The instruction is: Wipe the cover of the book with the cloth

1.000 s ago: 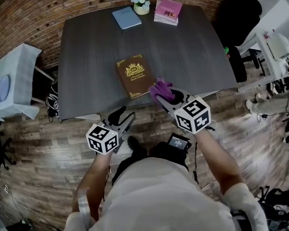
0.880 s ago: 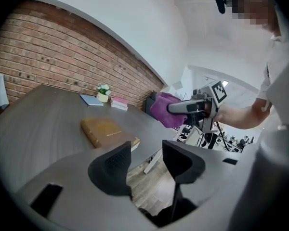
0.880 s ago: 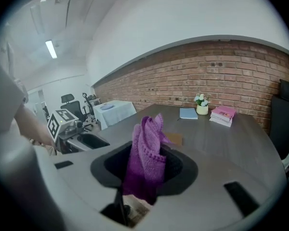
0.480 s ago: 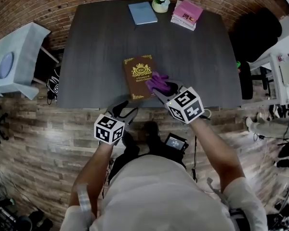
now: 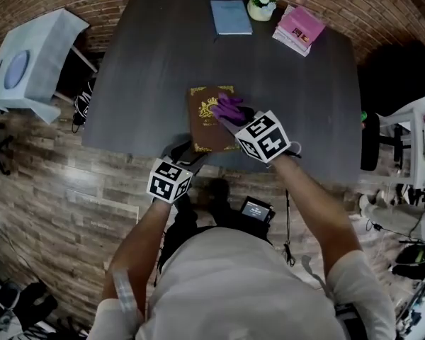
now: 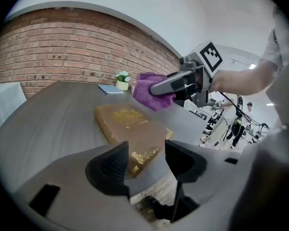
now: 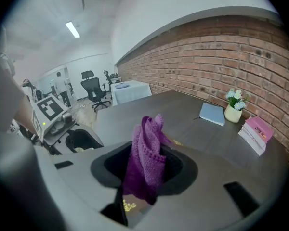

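1. The right gripper (image 7: pixel 147 170) has its fingers clamped on a bunched purple cloth (image 7: pixel 145 150).
2. The left gripper (image 6: pixel 147 161) has its fingers spread wide with nothing between them. They have just been opening.
3. The brown book (image 5: pixel 204 132) lies by the bench's (image 5: pixel 142 62) front edge, with its long axis running away from the person. The cloth hovers over its right half, so the right hand is nearer.
4. A second ago the cloth sat off the book's near right corner. Now it is over the gold crest.

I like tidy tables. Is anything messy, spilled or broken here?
Nothing stands out. The brown book lies flat and closed on the table, the purple cloth is bunched in the right gripper, and nothing is spilled.
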{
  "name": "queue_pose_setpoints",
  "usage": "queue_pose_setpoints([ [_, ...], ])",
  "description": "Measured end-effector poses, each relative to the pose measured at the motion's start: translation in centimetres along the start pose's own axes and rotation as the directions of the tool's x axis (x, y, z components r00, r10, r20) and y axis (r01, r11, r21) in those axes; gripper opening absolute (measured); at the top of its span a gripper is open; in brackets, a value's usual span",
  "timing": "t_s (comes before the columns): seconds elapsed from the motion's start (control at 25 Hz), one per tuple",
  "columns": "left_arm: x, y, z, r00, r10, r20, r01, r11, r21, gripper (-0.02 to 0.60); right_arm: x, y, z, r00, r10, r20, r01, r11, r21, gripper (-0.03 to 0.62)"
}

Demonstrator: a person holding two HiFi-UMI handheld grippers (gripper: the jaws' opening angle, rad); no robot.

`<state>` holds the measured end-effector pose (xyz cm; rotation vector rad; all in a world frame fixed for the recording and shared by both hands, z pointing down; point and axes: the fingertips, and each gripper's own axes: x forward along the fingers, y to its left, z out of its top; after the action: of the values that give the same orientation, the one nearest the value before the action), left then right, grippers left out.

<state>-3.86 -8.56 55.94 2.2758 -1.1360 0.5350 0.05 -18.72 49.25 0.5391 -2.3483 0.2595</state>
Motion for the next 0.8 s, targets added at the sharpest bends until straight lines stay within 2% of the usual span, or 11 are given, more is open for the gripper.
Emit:
queue_pose_setpoints([
  [0.16, 1.3, 0.6, -0.4, 0.999, 0.014, -0.051, -0.013, 1.000, 0.015, 0.242, 2.4, -0.9, 1.0, 1.000, 0.022, -0.016, -0.022, 1.000, 0.006, 0.141],
  [0.32, 1.8, 1.3, -0.8, 0.996, 0.034, -0.077, -0.032, 0.999, 0.017, 0.244, 5.1, -1.1, 2.6, 0.999, 0.042, -0.009, -0.042, 0.996, 0.074, 0.142],
  [0.48, 2.6, 1.9, -0.6, 0.996, 0.046, -0.080, -0.048, 0.999, -0.014, 0.242, 7.9, -0.9, 3.5, 0.998, 0.055, -0.018, -0.052, 0.988, 0.144, 0.143],
  [0.64, 3.1, 3.1, -0.6, 0.995, 0.064, -0.080, -0.071, 0.994, -0.085, 0.227, 9.9, -0.1, 4.2, 0.997, 0.066, -0.026, -0.061, 0.984, 0.170, 0.142],
  [0.8, 3.4, 3.7, -0.6, 0.995, 0.057, -0.082, -0.074, 0.975, -0.210, 0.227, 11.6, -0.4, 3.8, 0.998, 0.055, -0.040, -0.043, 0.970, 0.240, 0.141],
])
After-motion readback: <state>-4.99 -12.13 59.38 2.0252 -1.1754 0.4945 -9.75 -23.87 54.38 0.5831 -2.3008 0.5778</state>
